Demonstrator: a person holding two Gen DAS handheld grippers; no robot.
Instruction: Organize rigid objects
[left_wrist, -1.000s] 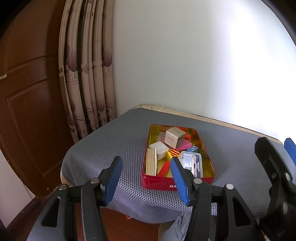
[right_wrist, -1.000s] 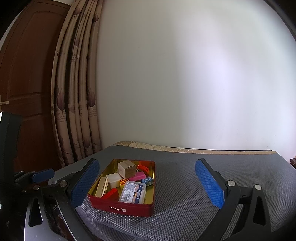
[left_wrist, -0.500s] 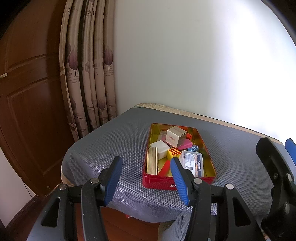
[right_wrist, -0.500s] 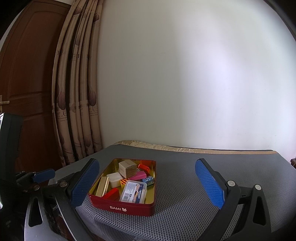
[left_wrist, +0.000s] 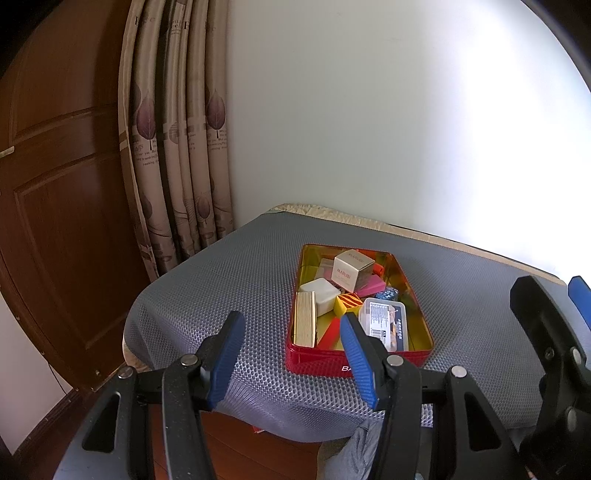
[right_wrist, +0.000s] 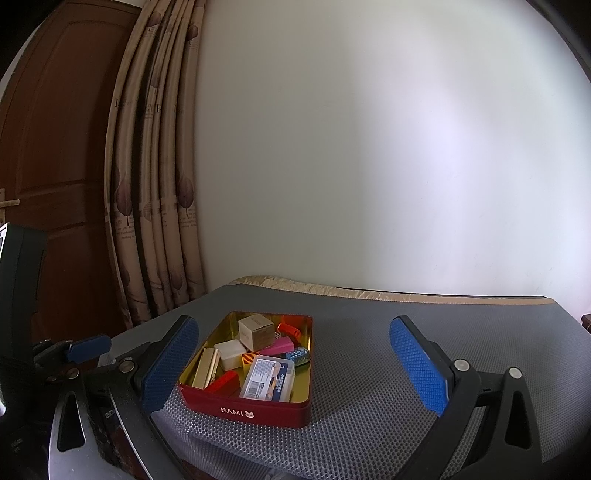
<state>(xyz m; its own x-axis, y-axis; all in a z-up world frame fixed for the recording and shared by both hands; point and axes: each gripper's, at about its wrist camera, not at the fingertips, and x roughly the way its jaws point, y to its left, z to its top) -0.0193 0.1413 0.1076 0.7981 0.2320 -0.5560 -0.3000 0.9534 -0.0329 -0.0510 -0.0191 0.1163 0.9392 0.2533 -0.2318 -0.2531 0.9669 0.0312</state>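
Observation:
A red tin (left_wrist: 325, 360) (right_wrist: 243, 408) with a gold inside sits near the front edge of a grey mesh pad. It holds a beige cube box (left_wrist: 352, 273) (right_wrist: 256, 330), a white block (left_wrist: 319, 299), a clear plastic case (left_wrist: 386, 323) (right_wrist: 269, 380), a gold flat box (left_wrist: 306, 323), a pink piece (right_wrist: 280, 347) and other small pieces. My left gripper (left_wrist: 291, 356) hovers in front of the tin, open and empty. My right gripper (right_wrist: 295, 363) is open wide, its blue pads either side of the tin but held back from it.
The grey mesh pad (right_wrist: 388, 369) covers a table against a white wall. Patterned curtains (left_wrist: 177, 147) and a brown wooden door (left_wrist: 55, 184) stand to the left. The right gripper's body (left_wrist: 546, 354) shows at the right of the left wrist view.

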